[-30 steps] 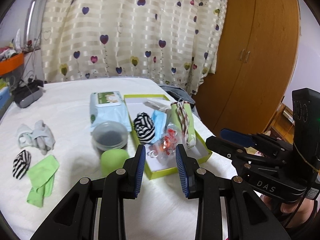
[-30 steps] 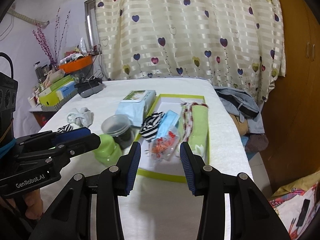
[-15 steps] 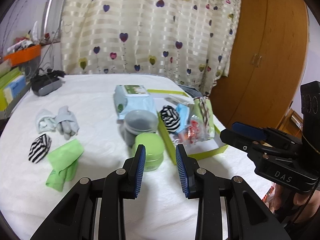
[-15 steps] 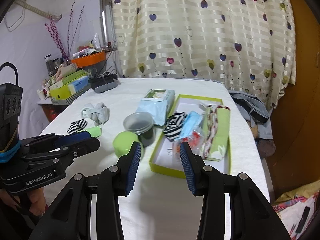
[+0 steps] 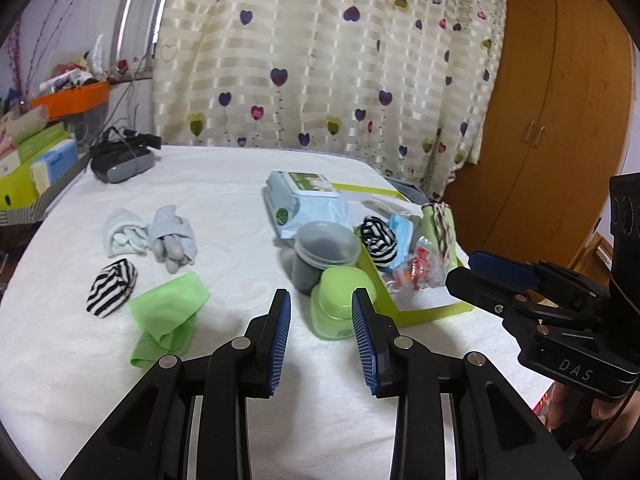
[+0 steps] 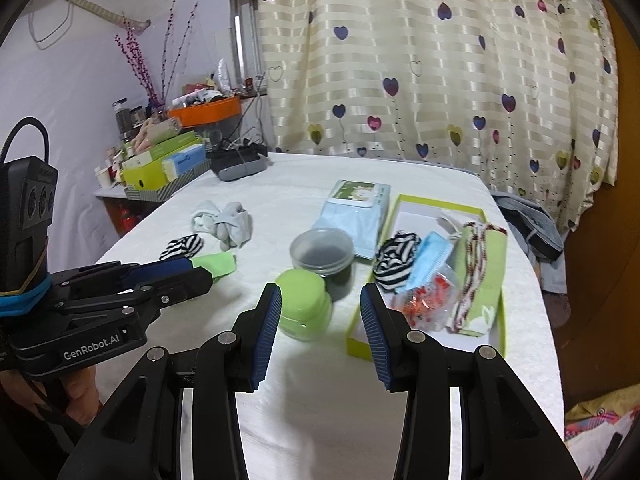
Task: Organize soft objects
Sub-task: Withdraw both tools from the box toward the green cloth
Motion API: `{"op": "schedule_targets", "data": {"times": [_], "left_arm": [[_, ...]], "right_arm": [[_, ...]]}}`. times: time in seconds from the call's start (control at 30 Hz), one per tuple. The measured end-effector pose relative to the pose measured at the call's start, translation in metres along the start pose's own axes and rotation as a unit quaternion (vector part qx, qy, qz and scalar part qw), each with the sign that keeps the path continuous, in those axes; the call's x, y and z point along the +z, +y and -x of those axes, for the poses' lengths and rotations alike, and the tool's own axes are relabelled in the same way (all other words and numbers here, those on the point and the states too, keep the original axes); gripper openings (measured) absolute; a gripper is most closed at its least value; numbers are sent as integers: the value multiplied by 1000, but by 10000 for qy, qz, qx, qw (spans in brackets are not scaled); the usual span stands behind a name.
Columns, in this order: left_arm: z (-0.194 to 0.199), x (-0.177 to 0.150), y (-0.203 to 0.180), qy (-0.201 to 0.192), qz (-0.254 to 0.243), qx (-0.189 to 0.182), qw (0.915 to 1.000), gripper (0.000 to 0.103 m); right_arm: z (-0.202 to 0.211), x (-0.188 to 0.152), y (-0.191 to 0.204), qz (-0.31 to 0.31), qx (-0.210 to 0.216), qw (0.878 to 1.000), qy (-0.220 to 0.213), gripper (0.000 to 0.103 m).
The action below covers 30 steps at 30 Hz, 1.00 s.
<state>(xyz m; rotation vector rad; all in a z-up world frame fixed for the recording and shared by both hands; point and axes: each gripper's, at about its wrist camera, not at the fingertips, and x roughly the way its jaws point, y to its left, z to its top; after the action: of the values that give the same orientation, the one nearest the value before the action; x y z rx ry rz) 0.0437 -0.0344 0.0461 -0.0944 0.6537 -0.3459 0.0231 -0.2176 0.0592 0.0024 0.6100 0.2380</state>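
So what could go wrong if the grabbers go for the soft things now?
1. The green-lidded jar and the clear tub with the dark lid stand just ahead of the open left gripper; a reach could knock them over.
2. The lime-green box is already crowded, so the striped sock ball may spill things out.
3. The folded green cloth could unfold when pinched.

A cream striped curtain printed with coloured hearts fills the top centre of both views. A wooden wardrobe stands at the right edge of the left wrist view. At upper left, a window meets a pale lilac wall, with a cluttered side shelf below holding an orange tray. White cloth covers the table.
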Motion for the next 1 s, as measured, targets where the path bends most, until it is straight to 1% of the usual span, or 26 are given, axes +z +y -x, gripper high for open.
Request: {"op": "schedule_targets", "data": {"times": [0.27, 0.4, 0.5, 0.7, 0.73, 0.9, 0.97, 1.0], "left_arm": [[3, 0, 28, -15, 179, 245, 9995, 32], [1, -1, 47, 4, 330, 388, 9987, 34], [-1, -2, 65, 21, 483, 525, 9974, 37], [-5, -3, 91, 35, 646, 755, 9950, 40], [-6, -4, 95, 46, 686, 776, 9946, 41], [-15, -8, 111, 164, 814, 845, 9930, 43], [-20, -9, 120, 223, 906, 905, 9915, 45], [-22, -9, 124, 263, 951, 945, 9906, 48]], "right_arm": [[-14, 6, 16, 122, 284, 9995, 2, 44], [-20, 8, 25, 206, 372, 9991, 16, 50], [-26, 10, 30, 228, 450, 9987, 21, 50], [-42, 13, 42, 326, 577, 9977, 139, 50], [-45, 14, 44, 345, 593, 9975, 159, 50], [-57, 16, 48, 404, 617, 9969, 264, 50], [-60, 16, 51, 422, 624, 9968, 284, 50], [-62, 17, 52, 436, 627, 9966, 296, 50]]}}
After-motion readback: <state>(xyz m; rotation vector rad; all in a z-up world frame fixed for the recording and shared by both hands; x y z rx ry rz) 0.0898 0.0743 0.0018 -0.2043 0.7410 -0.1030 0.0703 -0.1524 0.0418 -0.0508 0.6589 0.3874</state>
